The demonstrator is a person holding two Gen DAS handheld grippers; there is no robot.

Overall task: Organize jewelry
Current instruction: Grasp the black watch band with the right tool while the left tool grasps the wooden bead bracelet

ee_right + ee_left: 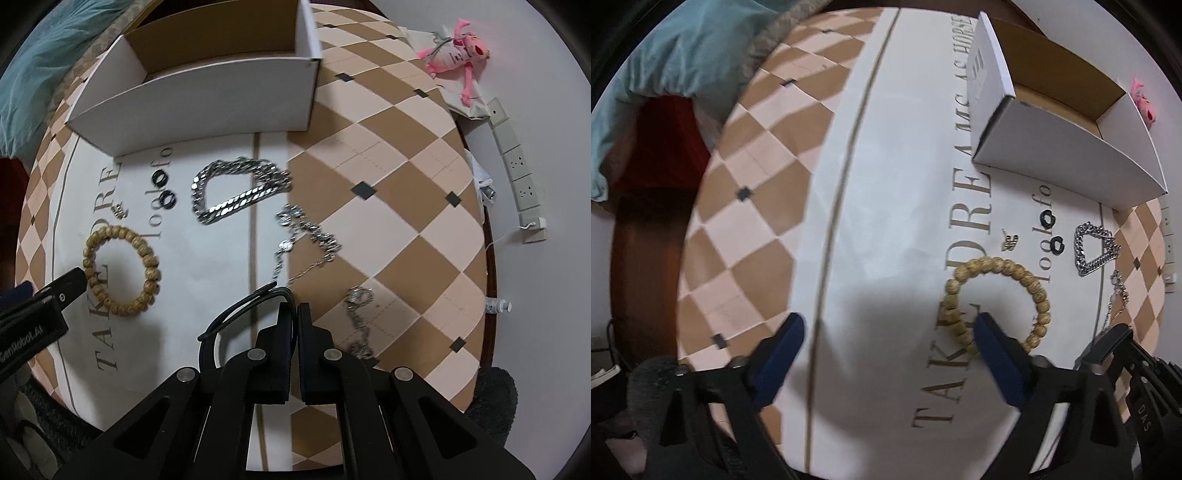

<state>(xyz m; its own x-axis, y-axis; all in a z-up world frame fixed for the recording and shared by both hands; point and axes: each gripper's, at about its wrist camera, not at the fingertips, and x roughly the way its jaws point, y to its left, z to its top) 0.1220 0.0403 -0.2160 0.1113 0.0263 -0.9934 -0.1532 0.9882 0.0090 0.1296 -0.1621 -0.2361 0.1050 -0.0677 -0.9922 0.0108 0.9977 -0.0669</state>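
Note:
A wooden bead bracelet (1032, 284) (146, 251) lies on the white lettered mat (886, 221). My left gripper (890, 328) is open, its right finger resting inside the bracelet's ring. My right gripper (296, 314) is shut on a black cord loop (236, 314), held just above the mat. A heavy silver chain (236, 184) (1095, 251), two black rings (162, 188) (1052, 232), a small gold charm (120, 211) (1010, 242) and a thin silver necklace (314, 251) lie nearby. An open white cardboard box (207, 96) (1071, 155) stands behind them.
The checkered round tabletop (388, 184) ends close on the right. A pink plush toy (458, 51), wall sockets (517, 162) and a small bottle (498, 305) lie beyond its edge. Teal cloth (672, 62) sits at the far left.

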